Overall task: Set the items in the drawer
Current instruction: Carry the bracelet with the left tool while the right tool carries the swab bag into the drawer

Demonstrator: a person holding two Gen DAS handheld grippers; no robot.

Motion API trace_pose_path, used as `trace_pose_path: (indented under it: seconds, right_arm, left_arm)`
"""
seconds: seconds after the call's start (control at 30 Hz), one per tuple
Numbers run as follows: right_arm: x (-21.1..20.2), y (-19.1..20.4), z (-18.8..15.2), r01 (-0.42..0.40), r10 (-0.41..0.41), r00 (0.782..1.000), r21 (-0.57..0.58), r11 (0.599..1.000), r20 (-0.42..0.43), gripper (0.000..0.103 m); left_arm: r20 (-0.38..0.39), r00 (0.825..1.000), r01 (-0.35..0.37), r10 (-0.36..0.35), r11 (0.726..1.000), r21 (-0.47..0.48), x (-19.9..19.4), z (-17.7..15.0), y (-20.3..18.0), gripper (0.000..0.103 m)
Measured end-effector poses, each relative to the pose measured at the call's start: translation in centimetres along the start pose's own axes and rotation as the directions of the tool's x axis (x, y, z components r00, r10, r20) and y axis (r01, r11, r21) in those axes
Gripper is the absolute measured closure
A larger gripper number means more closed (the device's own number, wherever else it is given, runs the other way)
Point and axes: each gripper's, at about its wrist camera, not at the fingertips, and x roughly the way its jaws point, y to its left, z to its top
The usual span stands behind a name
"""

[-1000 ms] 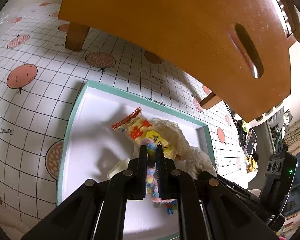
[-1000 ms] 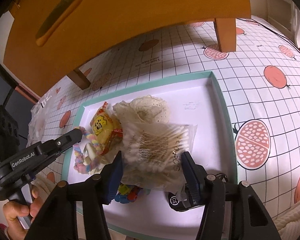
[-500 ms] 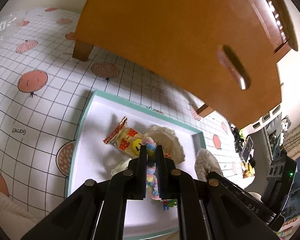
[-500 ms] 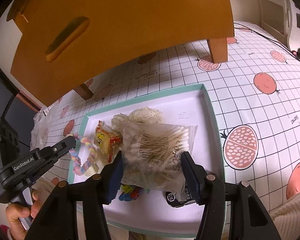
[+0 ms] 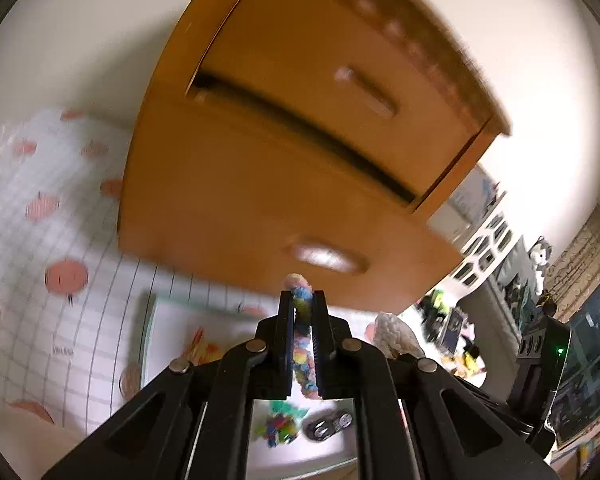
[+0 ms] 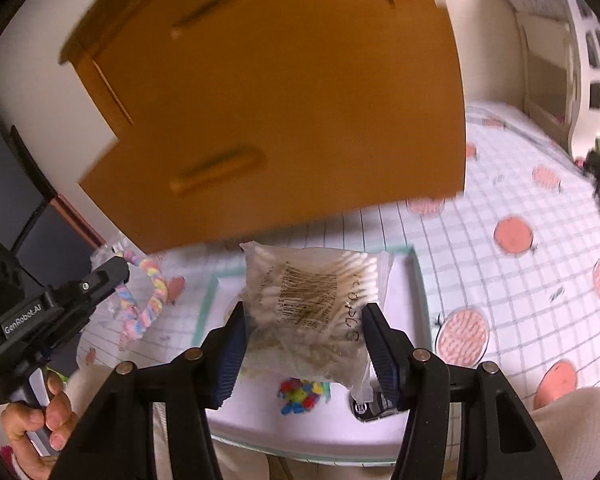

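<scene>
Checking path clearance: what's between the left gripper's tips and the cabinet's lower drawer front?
Left wrist view: only the tip of the pastel rope held by the left gripper pokes toward the lower drawer front; otherwise bare.

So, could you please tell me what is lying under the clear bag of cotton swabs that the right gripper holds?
Under the clear bag of cotton swabs lies the white teal-rimmed tray, with small colourful toy pieces and a dark round object. The bag covers the tray's middle.

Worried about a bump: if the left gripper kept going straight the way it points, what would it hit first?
Most likely the wooden front of the lower drawer, near its handle slot. The left gripper, shut on the pastel rope, points there. Depth is blurred, so distance is unclear.
</scene>
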Motion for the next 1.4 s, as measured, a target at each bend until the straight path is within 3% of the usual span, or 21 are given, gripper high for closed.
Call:
trace_pose_path:
  seconds: [0.33,0.67,1.0,1.23,1.4]
  right_arm:
    - [-7.5,2.8,6.7,-0.033,0.046,0.977,-0.064,0.997,0.207,0.044]
    - [-11.3,4.3,13.2,-0.032,0.061,0.955,-0.105,0.994,0.292,0.044]
    - [-9.7,4.1,18.8,0.045,-0.006,0.962,-0.137,0.990,0.274,0.044]
    - [-5.0,2.6,19.1,0.083,-0.062,0.982,-0.111,0.990,0.177,0.044]
    - [-2.5,2.1,19.0,0.099,-0.086,0.988,-0.101,0.990,0.126,0.044]
  left_arm:
    - [0.143,0.989,0.008,-0.026,0.992,0.130,-3.7,7.2,-5.4,0.095]
    - [0.201,0.980,-0.063,0.013,0.967,0.247,-3.3,13.0,-8.7,0.095]
    - [0.185,0.977,-0.155,0.109,0.954,0.258,0.5,16.2,-8.5,0.095]
    - [0.119,0.974,-0.213,0.193,0.957,0.195,4.6,15.2,-5.4,0.095]
    - [0.084,0.969,-0.246,0.234,0.949,0.199,6.3,14.6,-4.2,0.095]
